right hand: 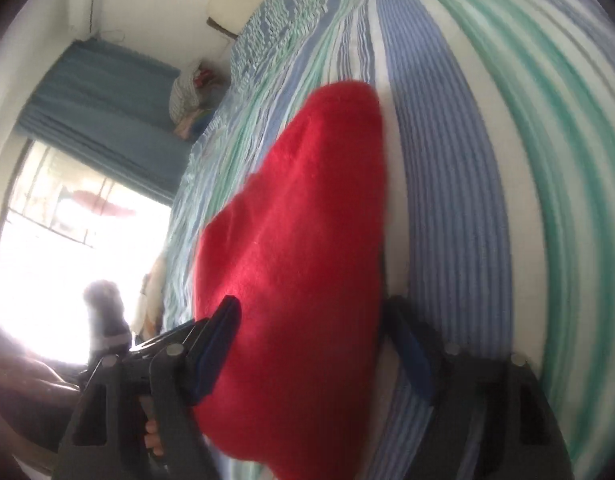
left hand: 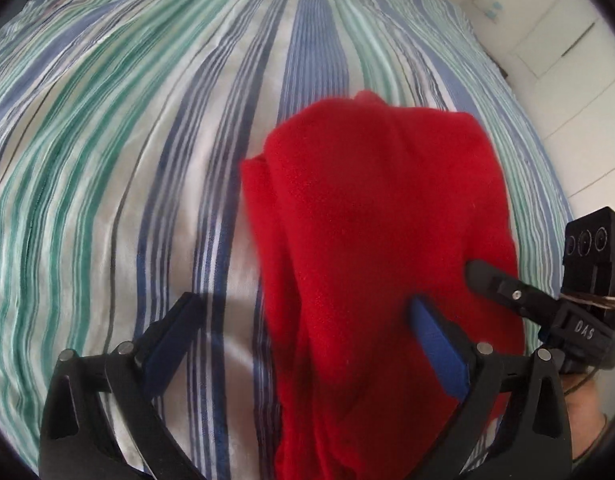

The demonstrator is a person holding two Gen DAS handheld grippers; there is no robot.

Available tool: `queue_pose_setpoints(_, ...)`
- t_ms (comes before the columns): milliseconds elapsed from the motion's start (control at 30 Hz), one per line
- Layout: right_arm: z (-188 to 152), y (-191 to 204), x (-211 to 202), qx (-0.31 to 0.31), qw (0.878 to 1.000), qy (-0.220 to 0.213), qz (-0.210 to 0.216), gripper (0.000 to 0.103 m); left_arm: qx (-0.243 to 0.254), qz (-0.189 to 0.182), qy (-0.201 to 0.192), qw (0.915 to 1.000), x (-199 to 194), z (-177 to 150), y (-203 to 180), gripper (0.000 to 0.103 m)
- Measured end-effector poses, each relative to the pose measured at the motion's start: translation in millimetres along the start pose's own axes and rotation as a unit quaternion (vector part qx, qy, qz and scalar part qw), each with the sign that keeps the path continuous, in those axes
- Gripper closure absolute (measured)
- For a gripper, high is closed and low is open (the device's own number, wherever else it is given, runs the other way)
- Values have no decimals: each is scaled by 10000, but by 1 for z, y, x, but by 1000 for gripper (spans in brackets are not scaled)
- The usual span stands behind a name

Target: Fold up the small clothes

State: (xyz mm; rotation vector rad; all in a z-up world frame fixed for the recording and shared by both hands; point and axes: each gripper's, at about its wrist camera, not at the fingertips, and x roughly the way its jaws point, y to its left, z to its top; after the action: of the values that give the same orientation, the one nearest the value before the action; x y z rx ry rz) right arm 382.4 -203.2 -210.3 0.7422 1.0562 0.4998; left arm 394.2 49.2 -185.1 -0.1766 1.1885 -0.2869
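A red fleece garment (left hand: 371, 240) lies bunched on the striped bedsheet (left hand: 127, 140). My left gripper (left hand: 307, 328) is open, its jaws wide apart; the cloth lies between them and drapes against the right blue pad (left hand: 439, 344). The right gripper's black finger (left hand: 499, 286) pokes into the cloth from the right in this view. In the right wrist view the same red garment (right hand: 299, 264) fills the middle. My right gripper (right hand: 315, 332) is open with the cloth between its fingers, which stand on either side of it.
The bed's blue, green and white striped sheet (right hand: 487, 160) fills both views. A white wall (left hand: 567, 80) stands past the bed's right edge. A bright window (right hand: 67, 248), a blue curtain (right hand: 107, 108) and a pile of clothes (right hand: 195, 96) are at the far side.
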Motion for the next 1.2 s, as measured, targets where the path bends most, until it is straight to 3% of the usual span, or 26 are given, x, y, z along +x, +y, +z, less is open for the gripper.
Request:
queue_pose_setpoints(33, -1, 9, 11, -271, 9992, 20, -276, 47, -2, 82, -85, 9999, -1, -1, -3, 21)
queue_pose_setpoints(67, -3, 26, 21, -797, 9937, 55, -784, 64, 46, -57, -107, 9999, -3, -1, -7, 74)
queue_pose_setpoints(100, -7, 43, 26, -1308, 9834, 15, -1256, 65, 51, -181, -80, 9998, -8, -1, -14, 84)
queue_pose_setpoints(167, -15, 75, 23, -1966, 9656, -187, -1694, 74, 289, -62, -387, 9988, -32, -1, -32, 85)
queue_pose_setpoints(267, -19, 118, -10, -2736, 9436, -547, -1780, 76, 573, -296, -867, 9941, -79, 2, -64, 85)
queue_pose_setpoints(333, -12, 138, -42, -2964, 9366, -814, -1682, 76, 742, -479, -1145, 9895, -109, 5, -86, 84)
queue_pose_setpoints(400, 0, 149, -74, -2926, 9376, -1009, -1586, 75, 800, -586, -1210, 9877, -121, 9, -104, 78)
queue_pose_setpoints(433, 4, 150, -90, -2814, 9409, -1070, -1553, 74, 784, -574, -1162, 9885, -118, 10, -109, 66)
queue_pose_setpoints(467, 11, 145, -101, -2643, 9468, -1056, -1504, 70, 750, -479, -1094, 9900, -111, 8, -112, 43)
queue_pose_setpoints(500, 16, 136, -110, -2426, 9539, -976, -1475, 67, 674, -299, -1074, 9915, -102, 1, -110, 32)
queue_pose_setpoints(533, 20, 122, -118, -2207, 9591, -923, -1514, 55, 572, -78, -1082, 9925, -95, -12, -103, 20)
queue_pose_setpoints(567, 19, 106, -123, -2033, 9607, -919, -1651, 34, 496, 134, -1056, 9931, -87, -26, -97, 19)
queue_pose_setpoints(633, 5, 69, -138, -1764, 9573, -928, -2096, 20, 490, 385, -919, 9938, -76, -62, -83, 19)
queue_pose_setpoints(767, -60, 8, -170, -1494, 9452, -756, -2803, 20, 930, 774, -954, 9881, -83, -152, -83, 18)
queue_pose_setpoints(900, -139, -8, -196, -1400, 9364, -753, -3127, 19, 1229, 958, -1011, 9826, -105, -219, -114, 7)
queue_pose_setpoints(1033, -198, 26, -201, -1597, 9231, -799, -3405, 10, 1247, 934, -1265, 9797, -135, -245, -138, 1)
queue_pose_setpoints(1200, -231, 64, -206, -1568, 9127, -798, -3688, 7, 967, 1131, -1442, 9783, -166, -246, -145, 1)
